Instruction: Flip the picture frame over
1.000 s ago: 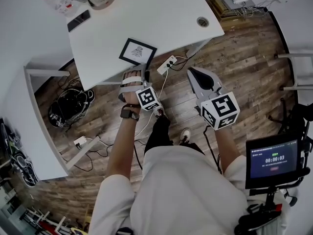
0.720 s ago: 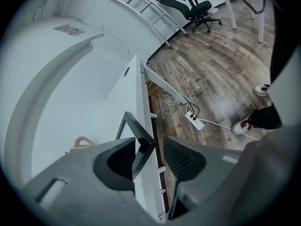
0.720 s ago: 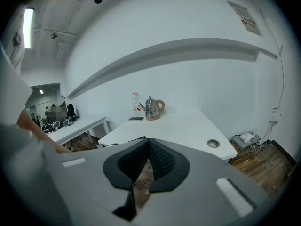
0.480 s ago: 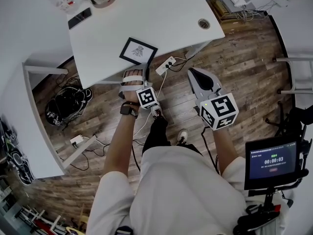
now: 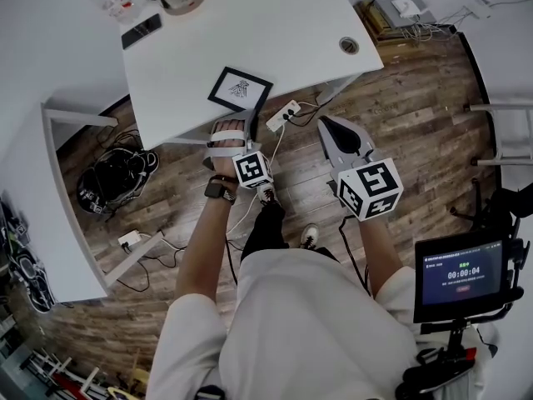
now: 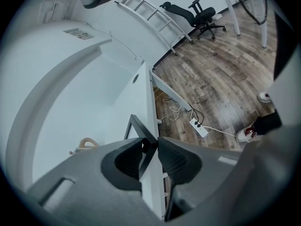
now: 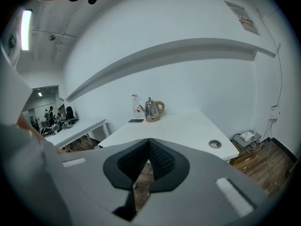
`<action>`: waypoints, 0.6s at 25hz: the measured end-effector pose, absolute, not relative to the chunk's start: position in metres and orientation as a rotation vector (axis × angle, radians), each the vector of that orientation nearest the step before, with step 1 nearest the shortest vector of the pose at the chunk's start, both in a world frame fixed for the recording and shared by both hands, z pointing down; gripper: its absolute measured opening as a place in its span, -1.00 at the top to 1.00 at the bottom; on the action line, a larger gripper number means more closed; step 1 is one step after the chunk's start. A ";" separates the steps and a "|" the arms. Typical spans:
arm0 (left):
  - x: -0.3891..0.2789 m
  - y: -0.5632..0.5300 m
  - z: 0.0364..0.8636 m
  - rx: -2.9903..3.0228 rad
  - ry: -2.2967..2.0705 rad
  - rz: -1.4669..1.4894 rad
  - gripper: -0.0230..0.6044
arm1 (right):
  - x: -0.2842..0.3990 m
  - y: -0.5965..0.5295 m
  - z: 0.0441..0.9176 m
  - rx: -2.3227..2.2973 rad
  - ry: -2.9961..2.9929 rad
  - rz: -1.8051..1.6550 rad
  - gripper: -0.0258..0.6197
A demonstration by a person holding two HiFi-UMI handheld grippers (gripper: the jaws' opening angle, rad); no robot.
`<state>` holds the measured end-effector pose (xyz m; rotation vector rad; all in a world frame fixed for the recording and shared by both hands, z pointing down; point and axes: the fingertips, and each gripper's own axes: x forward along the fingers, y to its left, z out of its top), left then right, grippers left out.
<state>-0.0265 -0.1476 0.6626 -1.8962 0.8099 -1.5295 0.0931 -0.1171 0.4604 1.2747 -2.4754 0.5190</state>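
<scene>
Black rectangular picture frame (image 5: 239,88) lies face up on the white desk top (image 5: 250,32), right at the near edge and just ahead of my left fingertips. The white mat and a small dark print at its centre face the ceiling, so I judge the flip itself has not begun and only the grasp is made. My left gripper (image 5: 236,123) has its jaws brought in on the near corner of the frame. In the left gripper view that thin dark corner (image 6: 136,126) runs straight into the narrow gap between my pads (image 6: 174,157), with the desk edge directly beneath them, so I read this as a pinch on the frame. Whether the corner is lifted off the desk I cannot tell. My right gripper (image 5: 325,125) hangs off to the right of the desk edge, over the wooden floor (image 5: 400,107), well apart from the frame, with its jaws together on nothing. What is left is raising the pinched corner, turning the frame over and laying it print-down. The frame looks slim, light and rigid, and its narrow moulding gives my pads little to hold.
</scene>
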 end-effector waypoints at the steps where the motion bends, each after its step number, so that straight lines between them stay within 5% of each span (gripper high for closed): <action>1: -0.026 -0.147 0.661 -1.899 0.810 -1.525 0.59 | 0.092 -0.118 0.460 1.274 -2.478 0.518 0.92; 15: -0.023 -0.148 0.619 -2.010 0.914 -1.443 0.64 | 0.091 -0.121 0.442 1.291 -2.498 0.501 0.91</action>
